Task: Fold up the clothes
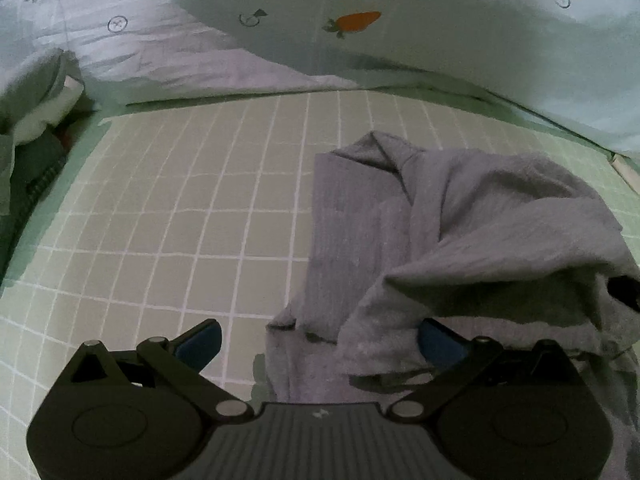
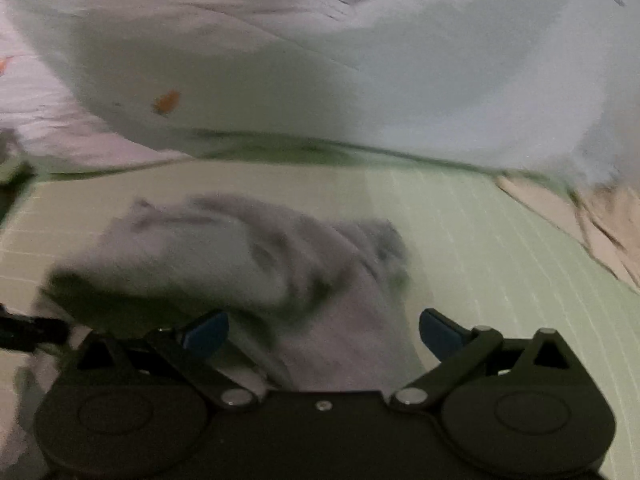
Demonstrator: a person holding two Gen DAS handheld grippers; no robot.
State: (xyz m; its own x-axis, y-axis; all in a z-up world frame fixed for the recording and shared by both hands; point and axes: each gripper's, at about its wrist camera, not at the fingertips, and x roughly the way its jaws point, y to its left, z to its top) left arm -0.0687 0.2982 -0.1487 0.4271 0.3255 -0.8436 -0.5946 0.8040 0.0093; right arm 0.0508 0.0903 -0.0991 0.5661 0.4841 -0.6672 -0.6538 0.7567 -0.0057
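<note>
Grid mat [image 1: 168, 216]: pale green, white-lined, taken as landmark. Left of the garment the mat lies bare out to its left border; the right wrist view shows a further bare strip [image 2: 500, 264] to the garment's right.

Grey garment [image 1: 460, 232]: crumpled heap on the mat's right half, folds raised, one flap draped over the left gripper's right finger. In the right wrist view the same garment [image 2: 248, 256] is blurred, its creases hard to make out.

Left gripper [image 1: 320, 340]: low over the mat's near edge, jaws spread wide, nothing pinched; the left blue pad [image 1: 202, 342] clear over bare mat, the right pad partly hidden by cloth.

Right gripper [image 2: 324, 334]: jaws spread wide, grey cloth lying between and beneath them, not clamped.

Carrot-print bedding [image 1: 400, 40]: white, bunched along the mat's far edge, overhanging it.

Clothes pile [image 1: 36, 120]: off the mat's far left corner, cut off by the frame, contents indistinct.

Beige cloth [image 2: 600, 232]: beyond the mat's right border, blurred.
</note>
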